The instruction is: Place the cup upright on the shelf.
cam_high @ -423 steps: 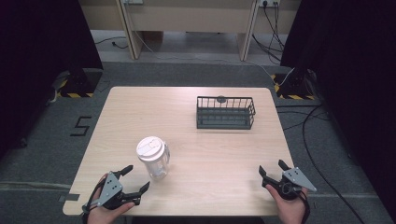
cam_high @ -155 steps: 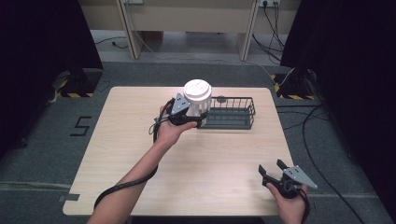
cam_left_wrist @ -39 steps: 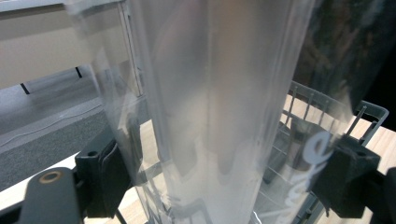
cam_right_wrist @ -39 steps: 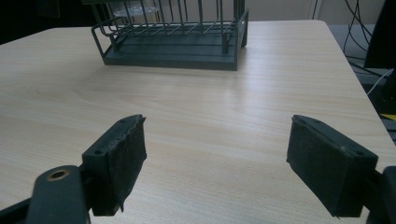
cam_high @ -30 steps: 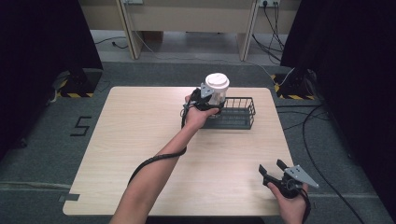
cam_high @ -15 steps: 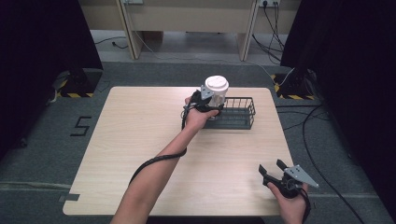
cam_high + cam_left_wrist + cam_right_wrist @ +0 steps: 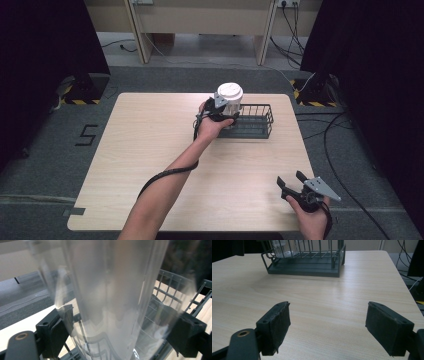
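Squarely within left claw (image 7: 120,332) — jar (image 7: 112,295).

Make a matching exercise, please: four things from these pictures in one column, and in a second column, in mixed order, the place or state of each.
1. clear jar
2. wire basket
3. left gripper
4. right gripper

a. open, near the table's front right corner
b. shut on the jar, at the basket's left end
c. white-lidded, held upright
d. dark, standing on the table's far side

Pairs: 1-c, 2-d, 3-b, 4-a

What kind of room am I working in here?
Probably a lab or recording studio: a bare wooden table on grey carpet, black curtains at both sides, and hazard-striped stand bases with cables on the floor.
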Action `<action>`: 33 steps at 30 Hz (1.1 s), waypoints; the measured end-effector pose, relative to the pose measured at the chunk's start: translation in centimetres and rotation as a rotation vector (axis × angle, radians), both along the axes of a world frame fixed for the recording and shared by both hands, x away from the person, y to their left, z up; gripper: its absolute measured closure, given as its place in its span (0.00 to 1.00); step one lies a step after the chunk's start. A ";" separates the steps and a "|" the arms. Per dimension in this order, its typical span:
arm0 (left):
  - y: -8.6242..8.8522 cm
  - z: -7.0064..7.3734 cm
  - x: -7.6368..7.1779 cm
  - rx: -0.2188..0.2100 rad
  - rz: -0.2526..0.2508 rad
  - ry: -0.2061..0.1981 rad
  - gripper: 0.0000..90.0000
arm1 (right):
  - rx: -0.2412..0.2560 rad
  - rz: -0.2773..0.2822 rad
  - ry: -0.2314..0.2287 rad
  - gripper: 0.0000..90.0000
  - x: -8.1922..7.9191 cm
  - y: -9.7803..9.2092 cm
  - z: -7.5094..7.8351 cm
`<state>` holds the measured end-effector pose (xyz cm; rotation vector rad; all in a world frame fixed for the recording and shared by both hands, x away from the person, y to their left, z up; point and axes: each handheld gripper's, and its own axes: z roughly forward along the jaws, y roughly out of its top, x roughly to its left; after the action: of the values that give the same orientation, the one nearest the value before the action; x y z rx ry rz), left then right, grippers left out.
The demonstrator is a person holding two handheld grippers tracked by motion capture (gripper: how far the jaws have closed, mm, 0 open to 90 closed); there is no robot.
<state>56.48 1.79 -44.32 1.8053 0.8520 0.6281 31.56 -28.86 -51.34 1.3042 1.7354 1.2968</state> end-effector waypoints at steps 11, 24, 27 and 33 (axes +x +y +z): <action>1.5 0.4 -1.4 -0.034 -0.016 -0.019 0.16 | 0.001 0.000 0.006 0.23 0.0 0.1 0.0; 3.8 1.1 -4.4 -0.011 -0.069 -0.061 0.16 | 0.000 -0.006 0.007 0.23 0.0 0.1 0.0; 4.6 1.1 -5.2 -0.004 -0.075 -0.066 0.16 | 0.001 -0.008 0.007 0.23 0.0 0.1 0.0; 6.4 1.3 -7.1 0.012 -0.090 -0.084 0.16 | 0.000 -0.009 0.008 0.23 0.0 0.1 0.0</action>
<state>49.33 8.20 -43.01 1.8042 0.7077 0.6472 31.59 -28.72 -51.34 1.3178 1.7330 1.2878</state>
